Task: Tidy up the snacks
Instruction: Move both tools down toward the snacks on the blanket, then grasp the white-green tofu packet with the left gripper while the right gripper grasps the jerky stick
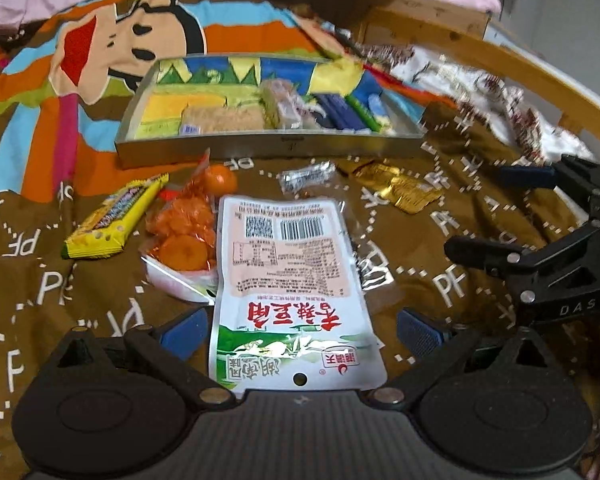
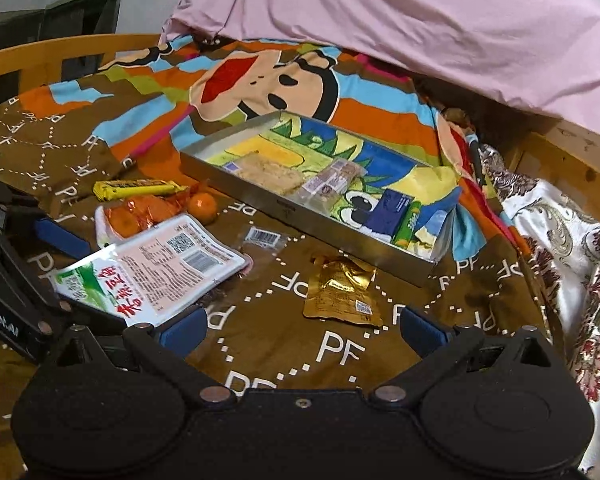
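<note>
Snacks scattered on brown blanket (image 2: 284, 340) before tin tray (image 1: 268, 146): white pouch (image 1: 288, 280) nearest, between spread blue pads of left gripper (image 1: 300, 330), not clamped. Gold packet (image 2: 340, 292) just ahead of right gripper (image 2: 300, 330), jaws wide apart, bare blanket between. Yellow bar (image 1: 116, 218) and orange sweets (image 1: 188, 220) left of pouch. Tray's right end blurred; its contents hard to read.

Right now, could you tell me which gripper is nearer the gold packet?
Right. The right gripper sits open just before the gold packet; the left gripper straddles the white pouch, farther off.
</note>
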